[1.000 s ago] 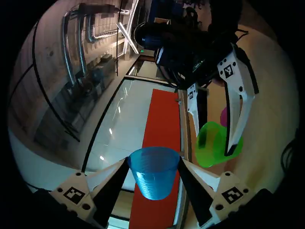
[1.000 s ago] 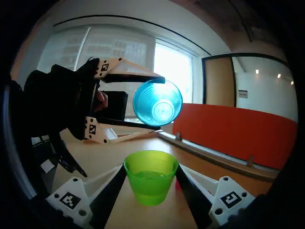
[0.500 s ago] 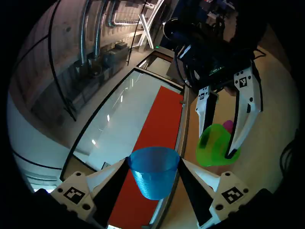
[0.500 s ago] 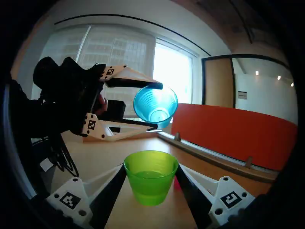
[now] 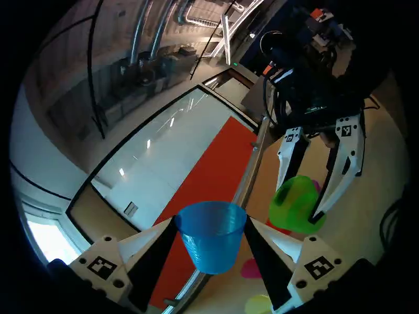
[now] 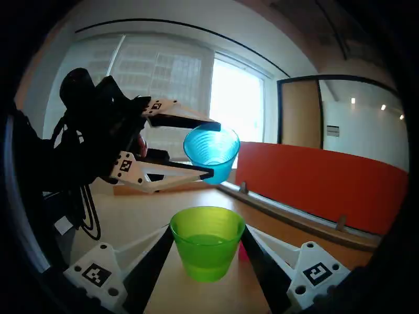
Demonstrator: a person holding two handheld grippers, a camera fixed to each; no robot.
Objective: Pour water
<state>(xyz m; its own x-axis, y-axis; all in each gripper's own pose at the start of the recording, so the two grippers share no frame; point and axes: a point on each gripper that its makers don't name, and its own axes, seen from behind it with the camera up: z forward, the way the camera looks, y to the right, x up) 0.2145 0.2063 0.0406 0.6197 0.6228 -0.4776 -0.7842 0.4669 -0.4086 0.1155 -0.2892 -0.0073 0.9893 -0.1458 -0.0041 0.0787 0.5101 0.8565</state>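
At the wooden counter (image 6: 137, 215), by an orange partition (image 6: 324, 183) and bright window (image 6: 238, 99), the left hand-held gripper (image 5: 210, 226) clamps a blue cup (image 5: 211, 246), the right hand-held gripper (image 6: 208, 233) a green cup (image 6: 207, 254).

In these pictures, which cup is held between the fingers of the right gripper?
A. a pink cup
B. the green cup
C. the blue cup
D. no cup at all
B: the green cup sits clamped between the fingers of the right gripper, while the left gripper holds the blue cup.
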